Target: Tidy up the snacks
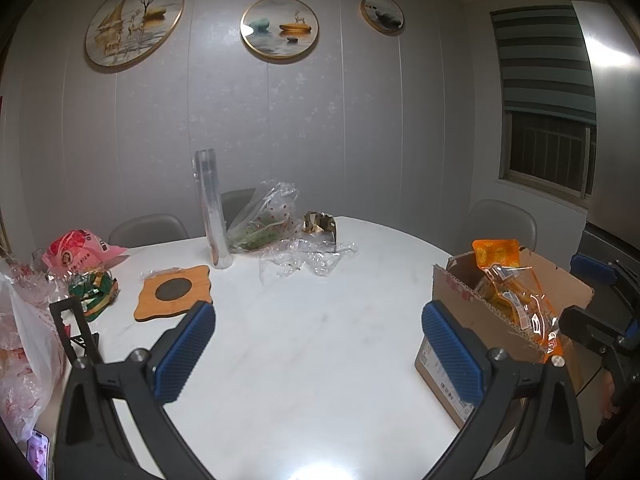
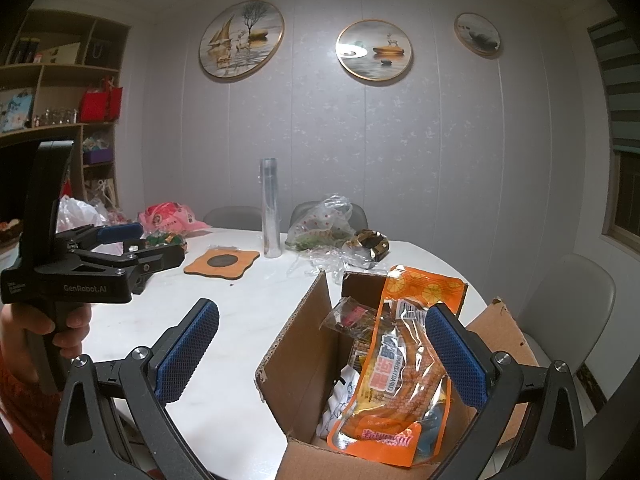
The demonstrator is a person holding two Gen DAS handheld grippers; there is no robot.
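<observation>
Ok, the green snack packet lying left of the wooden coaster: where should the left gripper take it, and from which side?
Judging by its pose, the green snack packet lies low and crumpled on the table, so come from above. Close the open left gripper across its bunched middle, approaching from the wooden coaster side, since plastic bags crowd the far side.

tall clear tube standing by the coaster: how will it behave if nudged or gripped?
The clear tube stands upright, tall and narrow, so it probably tips easily and then rolls. It looks like rolled thin glossy film: likely light, slippery, and liable to crush under firm jaws. Grip low.
</observation>
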